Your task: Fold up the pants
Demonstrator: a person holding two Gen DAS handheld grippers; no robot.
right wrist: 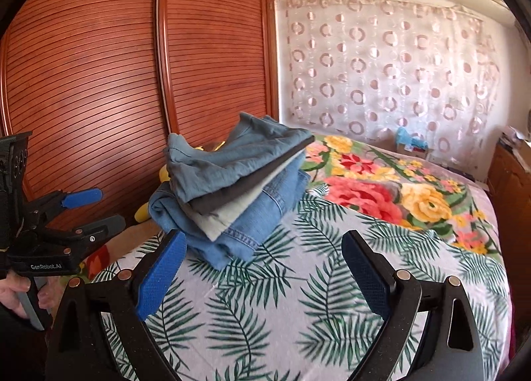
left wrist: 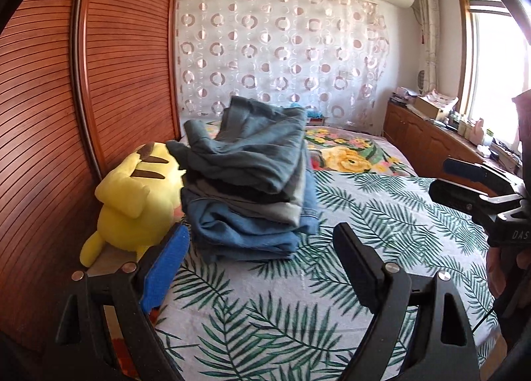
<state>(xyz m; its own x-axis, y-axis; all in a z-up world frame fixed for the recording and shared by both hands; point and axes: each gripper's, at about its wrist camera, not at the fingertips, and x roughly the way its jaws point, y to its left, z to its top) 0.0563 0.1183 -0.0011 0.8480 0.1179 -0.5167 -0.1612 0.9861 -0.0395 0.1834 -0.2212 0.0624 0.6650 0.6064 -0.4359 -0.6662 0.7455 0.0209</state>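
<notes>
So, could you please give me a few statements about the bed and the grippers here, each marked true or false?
1. The stack of folded blue and grey pants lies on the palm-leaf bedspread. True.
2. The left gripper is clamped on the pants. False: its fingers stand open, holding nothing.
3. A yellow plush toy sits beside the stack. True.
4. The right gripper holds a trouser leg. False: it is open and empty.

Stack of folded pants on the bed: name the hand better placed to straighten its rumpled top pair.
Left, narrowly. The left gripper, jaws open and empty, faces the stack of folded pants more squarely; the right gripper sits offset.
</notes>
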